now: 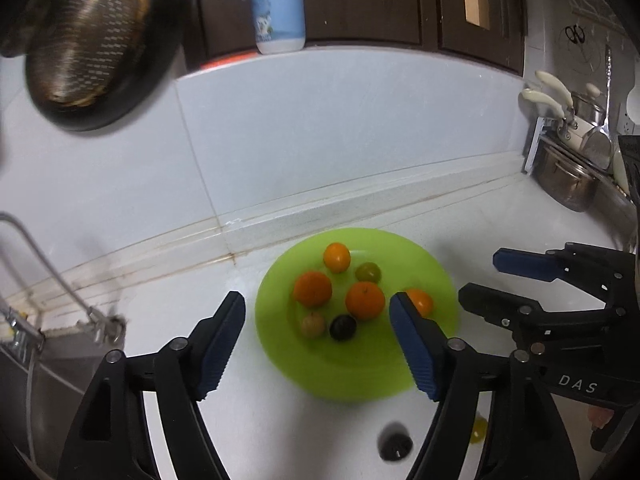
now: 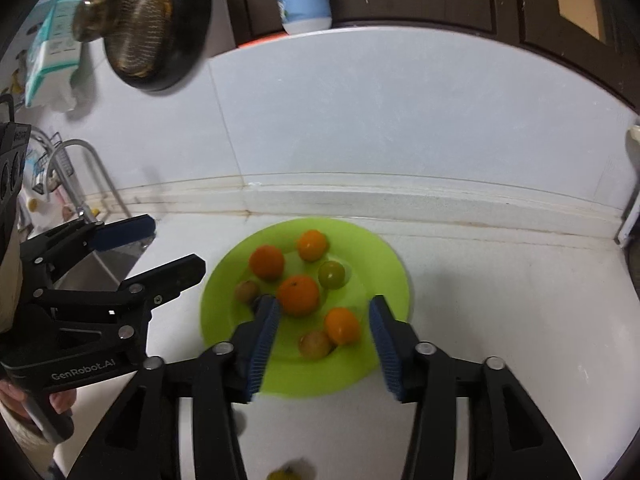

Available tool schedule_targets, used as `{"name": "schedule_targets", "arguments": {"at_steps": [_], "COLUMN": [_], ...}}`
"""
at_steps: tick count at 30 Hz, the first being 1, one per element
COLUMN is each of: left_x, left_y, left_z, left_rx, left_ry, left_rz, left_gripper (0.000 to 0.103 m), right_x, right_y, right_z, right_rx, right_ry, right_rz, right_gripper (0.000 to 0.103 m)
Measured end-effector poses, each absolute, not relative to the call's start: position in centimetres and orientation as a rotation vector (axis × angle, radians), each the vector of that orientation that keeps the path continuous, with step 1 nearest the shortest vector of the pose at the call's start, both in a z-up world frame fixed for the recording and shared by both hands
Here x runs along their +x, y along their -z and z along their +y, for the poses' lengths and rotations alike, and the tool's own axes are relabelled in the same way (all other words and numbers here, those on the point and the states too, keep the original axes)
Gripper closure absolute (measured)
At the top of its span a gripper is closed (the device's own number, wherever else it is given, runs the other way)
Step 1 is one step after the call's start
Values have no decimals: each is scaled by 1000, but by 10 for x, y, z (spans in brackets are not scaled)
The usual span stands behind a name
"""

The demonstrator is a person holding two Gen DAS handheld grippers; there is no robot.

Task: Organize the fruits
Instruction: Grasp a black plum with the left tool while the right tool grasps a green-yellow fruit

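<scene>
Seven fruits sit gathered on our green plate (image 2: 224, 280) on the worktop (image 2: 500, 300), presumably so none rolls off. Our left gripper (image 1: 318, 342) hovers released and empty at the plate's nine o'clock, our right gripper (image 2: 324, 344) released at its six. One small yellowish fruit (image 2: 286, 474) lies off the plate, cut off by the frame's edge, too blurred to name.

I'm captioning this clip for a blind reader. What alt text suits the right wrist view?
A green plate on a white counter holds several small fruits, mostly orange. The right hand-held gripper hangs open above its near edge, holding nothing; the left hand-held gripper, also open, is at left.
</scene>
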State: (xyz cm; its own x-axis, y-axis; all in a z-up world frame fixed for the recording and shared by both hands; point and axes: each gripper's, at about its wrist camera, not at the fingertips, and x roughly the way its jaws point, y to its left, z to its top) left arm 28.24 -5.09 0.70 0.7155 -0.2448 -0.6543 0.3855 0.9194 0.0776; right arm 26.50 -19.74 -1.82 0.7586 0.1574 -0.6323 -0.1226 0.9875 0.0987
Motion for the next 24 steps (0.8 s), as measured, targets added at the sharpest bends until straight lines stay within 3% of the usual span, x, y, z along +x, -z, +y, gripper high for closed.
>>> {"name": "schedule_targets", "arguments": {"at_steps": [24], "left_x": [180], "left_y": [17], "left_z": [-44], "left_rx": [272], "left_ry": [337], "left_rz": [713], "left_gripper": [20], "right_x": [162], "right_y": [37], "right_z": [-190], "right_rx": [60], "right_ry": [-174], "right_rz": [743], "right_gripper": [53]}}
